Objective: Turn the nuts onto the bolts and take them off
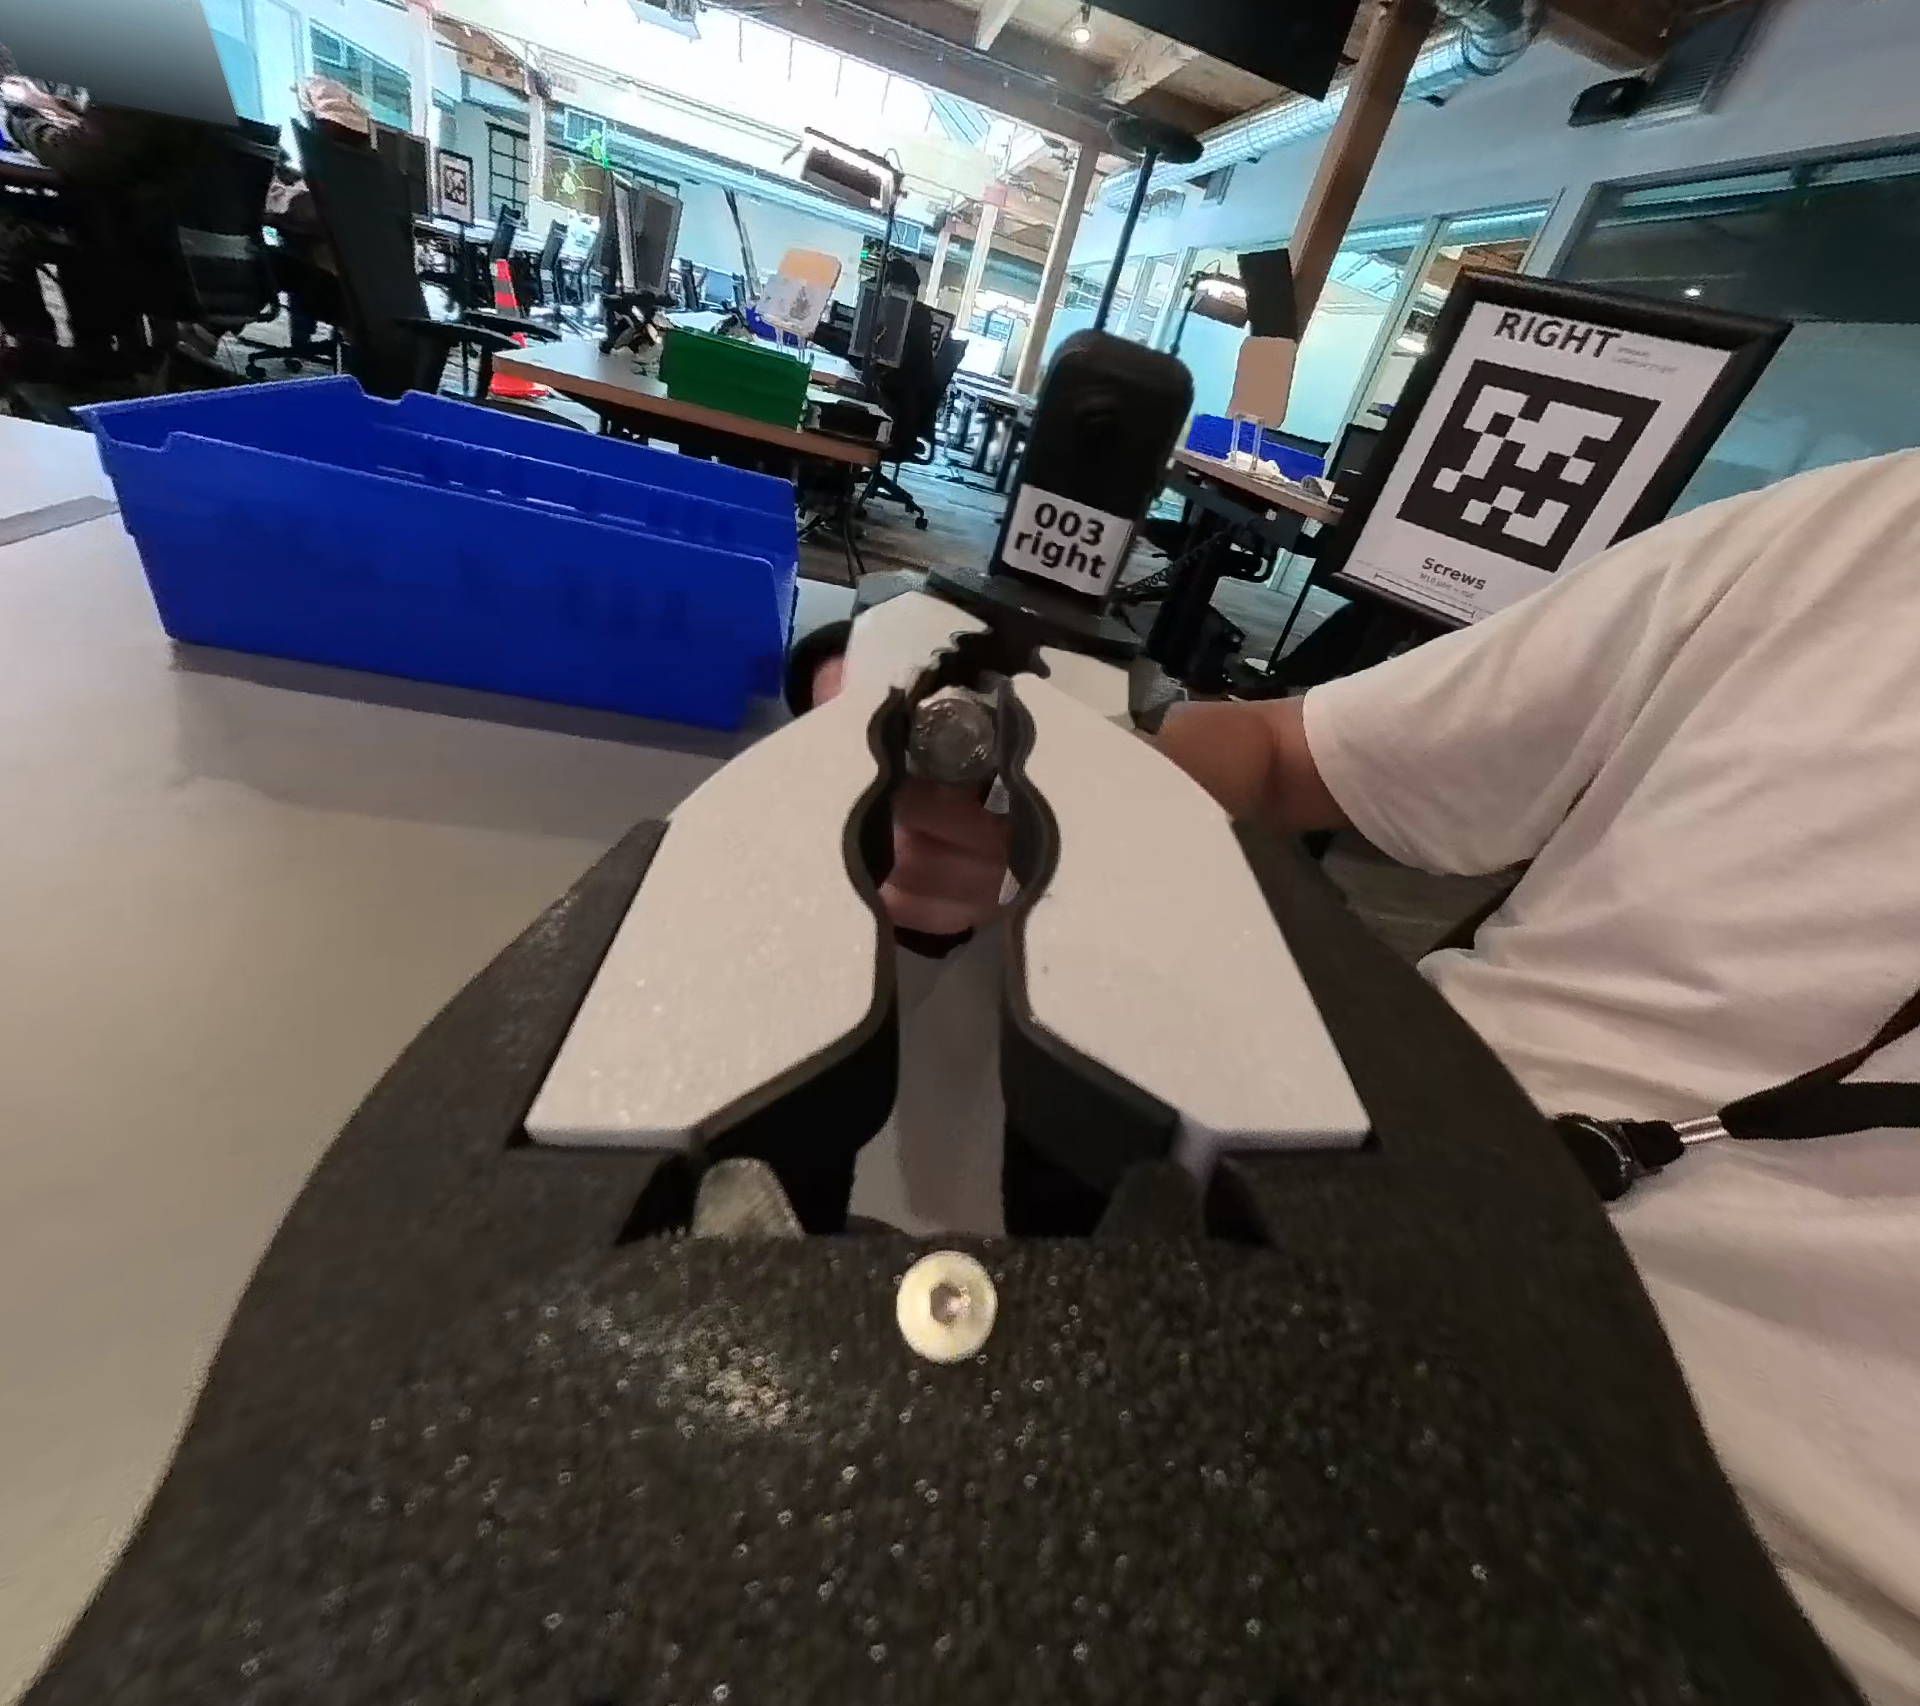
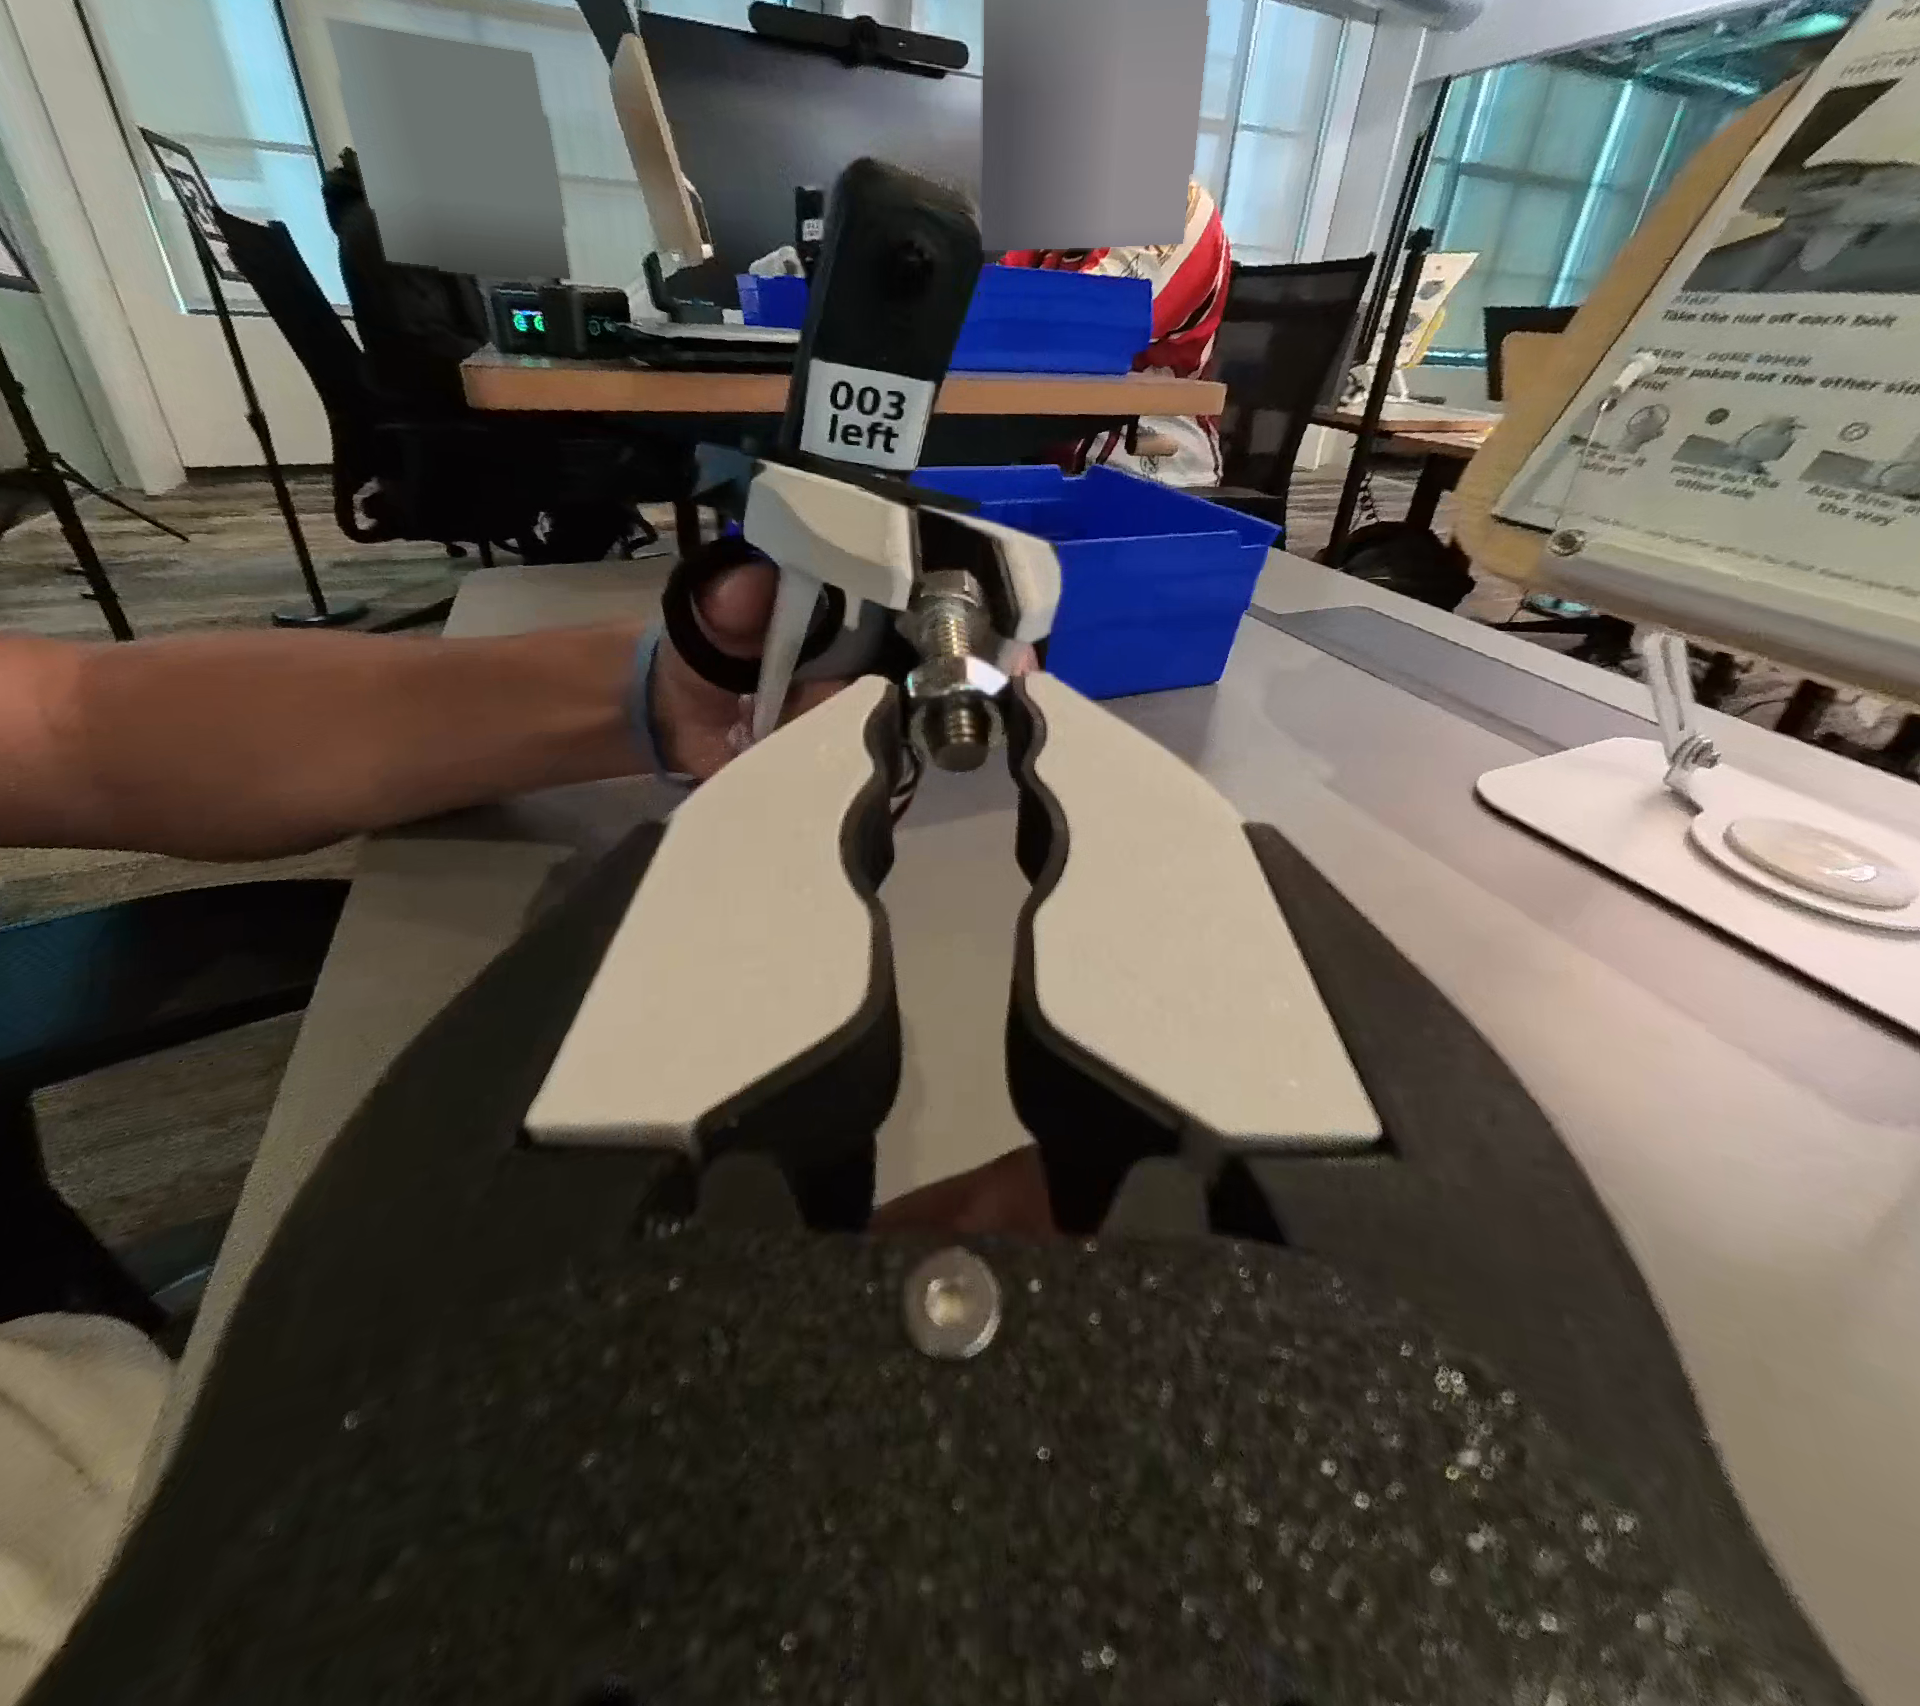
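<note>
A steel bolt [image 2: 940,617] with a hex nut [image 2: 953,677] on its thread is held in the air between the two grippers, above the grey table [image 2: 1351,825]. My left gripper [image 1: 951,721] is shut on the bolt head [image 1: 951,737]. It faces me in the right wrist view [image 2: 935,607]. My right gripper [image 2: 958,700] is shut on the nut, and the bolt's threaded end [image 2: 958,742] pokes out between its fingers. In the left wrist view the right gripper [image 1: 971,674] shows just behind the bolt head, and the nut is hidden.
A blue plastic bin [image 1: 447,544] stands on the table beyond the grippers and also shows in the right wrist view [image 2: 1132,586]. A framed marker sign [image 1: 1538,461] stands at the right. An instruction sheet [image 2: 1745,409] on a white stand base [image 2: 1662,825] sits right. The person's arm [image 2: 312,742] reaches in. Both grippers' tips are close together, under 4 cm apart.
</note>
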